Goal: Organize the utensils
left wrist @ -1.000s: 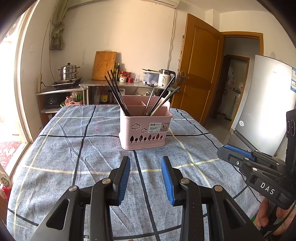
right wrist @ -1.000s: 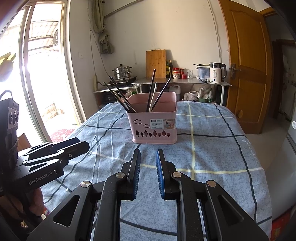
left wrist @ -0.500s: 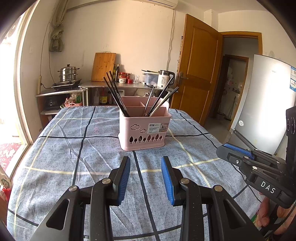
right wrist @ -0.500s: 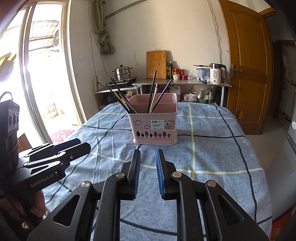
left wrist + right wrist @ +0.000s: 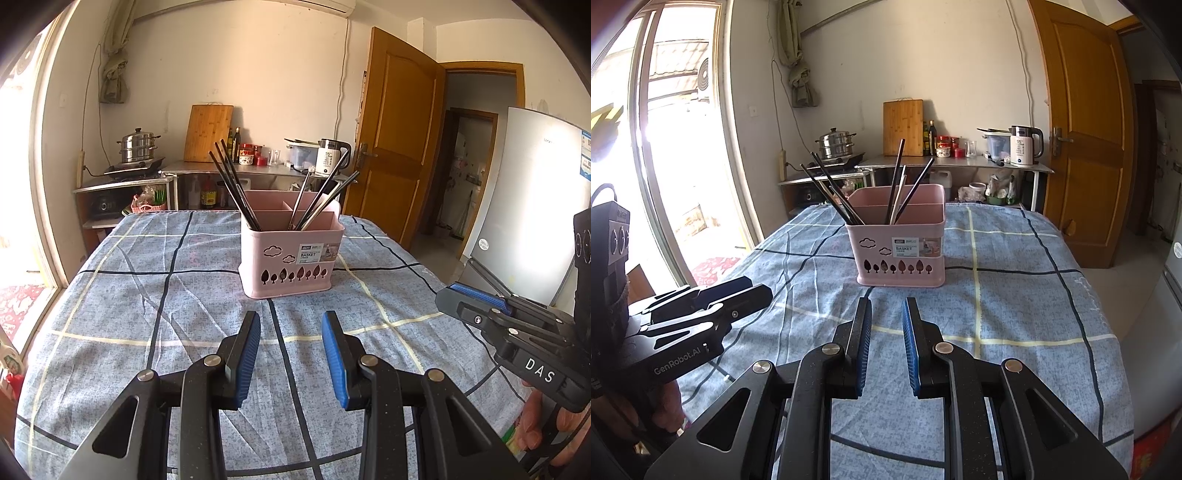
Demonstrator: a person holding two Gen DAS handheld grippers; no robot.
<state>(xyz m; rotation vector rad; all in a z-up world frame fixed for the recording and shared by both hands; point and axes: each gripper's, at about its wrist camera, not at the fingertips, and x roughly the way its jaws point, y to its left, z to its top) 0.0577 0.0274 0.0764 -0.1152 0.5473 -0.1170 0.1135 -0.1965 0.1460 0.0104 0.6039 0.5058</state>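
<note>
A pink basket [image 5: 291, 258] stood mid-table on the blue checked cloth [image 5: 147, 295], holding dark utensils [image 5: 236, 192]. The left gripper [image 5: 290, 354] hung parted and empty near the table's near edge.

Bright daylight, sharp focus, strong fisheye bend.
Sun pours in through the glass door [image 5: 676, 155] at the left, which is blown out to white glare; the fridge [image 5: 532, 221] carries a soft bright patch. Shadows on the tablecloth [image 5: 1015, 295] are faint. Door frames and walls curve, and the corners go black.
</note>
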